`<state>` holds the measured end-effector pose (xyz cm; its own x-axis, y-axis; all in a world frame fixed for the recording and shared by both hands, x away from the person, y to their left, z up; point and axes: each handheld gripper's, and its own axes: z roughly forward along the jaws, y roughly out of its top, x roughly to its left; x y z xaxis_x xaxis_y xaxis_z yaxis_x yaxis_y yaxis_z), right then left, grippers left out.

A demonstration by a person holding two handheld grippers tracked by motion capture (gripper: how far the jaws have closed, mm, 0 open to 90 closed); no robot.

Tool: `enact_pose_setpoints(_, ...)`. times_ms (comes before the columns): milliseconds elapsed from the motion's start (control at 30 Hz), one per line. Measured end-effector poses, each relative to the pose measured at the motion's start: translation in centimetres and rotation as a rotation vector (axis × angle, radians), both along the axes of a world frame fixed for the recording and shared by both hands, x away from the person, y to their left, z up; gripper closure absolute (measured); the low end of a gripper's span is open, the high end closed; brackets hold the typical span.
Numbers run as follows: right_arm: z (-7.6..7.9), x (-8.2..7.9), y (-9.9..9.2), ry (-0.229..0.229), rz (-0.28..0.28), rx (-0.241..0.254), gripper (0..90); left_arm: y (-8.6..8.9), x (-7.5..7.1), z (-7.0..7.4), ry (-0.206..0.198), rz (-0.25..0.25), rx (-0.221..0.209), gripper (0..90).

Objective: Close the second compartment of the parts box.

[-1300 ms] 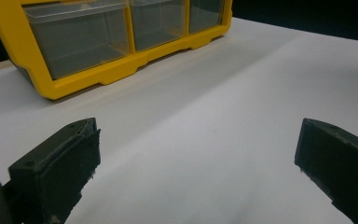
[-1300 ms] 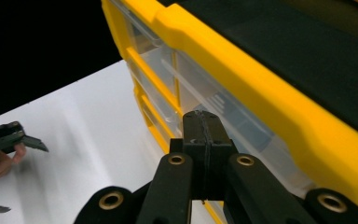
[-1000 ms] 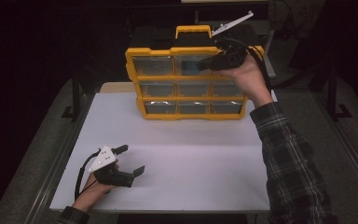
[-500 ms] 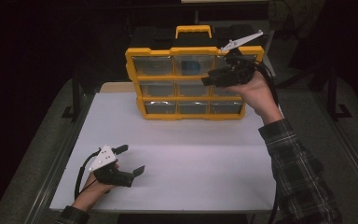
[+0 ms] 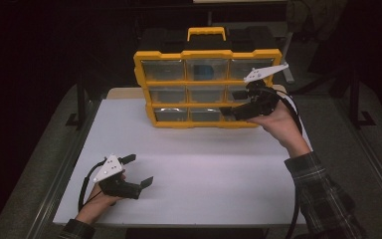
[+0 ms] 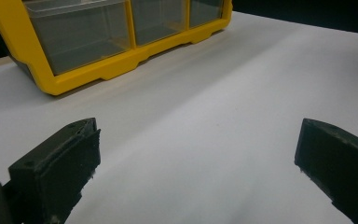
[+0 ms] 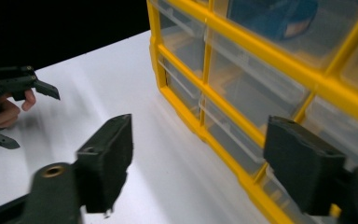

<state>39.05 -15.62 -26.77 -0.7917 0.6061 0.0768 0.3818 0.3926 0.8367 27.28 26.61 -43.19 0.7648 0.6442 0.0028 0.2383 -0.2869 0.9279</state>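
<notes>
A: Drawers are showing from above: a yellow organizer box [image 5: 206,84] is standing upright at the far side of the white desk [image 5: 204,174], clear fronts facing the person.

B: And the claws?

A: The right claw [image 5: 235,112] is hovering just in front of the box's lower right drawers; its jaws have just been opening and are standing spread, nothing between them. The left claw [image 5: 140,169] is sitting low near the front left of the desk, well apart from the box, jaws wide.

B: Left gripper view?

A: Both black jaws are standing wide over bare desk, and the box's bottom row [image 6: 116,37] is lying ahead.

B: Right gripper view?

A: The jaws are spread beside the yellow frame [image 7: 242,126]; a blue thing [image 7: 279,16] is sitting in an upper drawer, too blurred to identify. The left claw [image 7: 25,109] is showing far off, open.
</notes>
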Motion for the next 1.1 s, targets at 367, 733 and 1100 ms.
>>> enact_pose_setpoints(367, -3.6, -2.3, -0.9, -0.005, -0.033, -0.011, 5.3, -0.1, 0.0, -0.1, 0.01, -0.001, -0.011, 0.0)
enact_pose_setpoints(733, -6.7, -4.5, -2.0, -0.038, -0.046, 0.018, 0.7, -0.2, 0.0, -0.1, 0.008, -0.001, -0.018, 0.0)
enact_pose_setpoints(1100, -9.9, -6.5, -3.2, -0.021, -0.065, 0.025, 0.0, -0.3, -0.1, -0.1, 0.008, -0.002, -0.02, 0.0)
